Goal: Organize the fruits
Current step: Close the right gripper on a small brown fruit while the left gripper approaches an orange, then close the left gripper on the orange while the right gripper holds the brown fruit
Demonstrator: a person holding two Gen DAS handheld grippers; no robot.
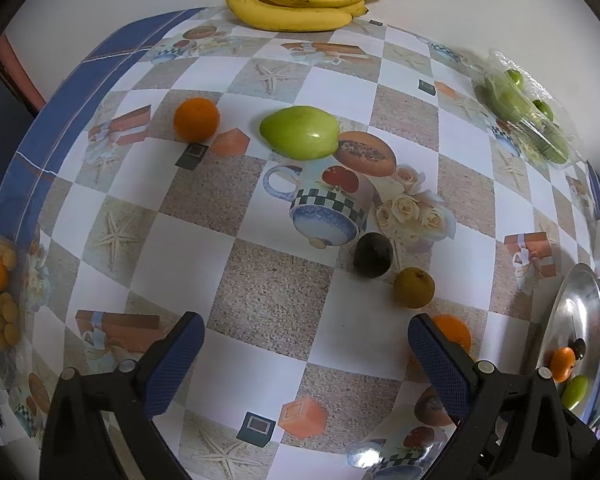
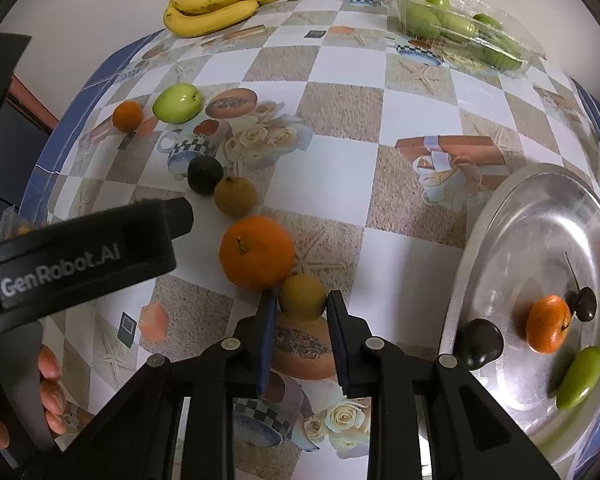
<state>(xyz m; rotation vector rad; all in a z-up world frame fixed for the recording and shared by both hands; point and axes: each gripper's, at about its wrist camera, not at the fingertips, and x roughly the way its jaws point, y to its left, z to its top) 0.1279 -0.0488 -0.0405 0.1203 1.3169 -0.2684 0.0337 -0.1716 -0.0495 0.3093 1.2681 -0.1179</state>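
My right gripper (image 2: 301, 312) is pinched shut on the small brown fruit (image 2: 302, 295), which sits touching the orange (image 2: 256, 252), mid-table. Left gripper (image 1: 305, 344) hangs wide open, empty. Next: lift clear (orange may roll), carry to steel tray (image 2: 495, 224) at the table's right edge.

A shiny metal tray (image 2: 499, 216), a clear plastic punnet (image 2: 459, 8), and a glossy, perhaps vinyl, tablecloth (image 2: 339, 120).

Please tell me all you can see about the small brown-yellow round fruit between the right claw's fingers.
The small brown-yellow round fruit has a dull, matte, slightly speckled skin and looks whole. It sits on the patterned tablecloth, gripped on both sides by the right claw. The large orange lies right behind it, apparently touching.
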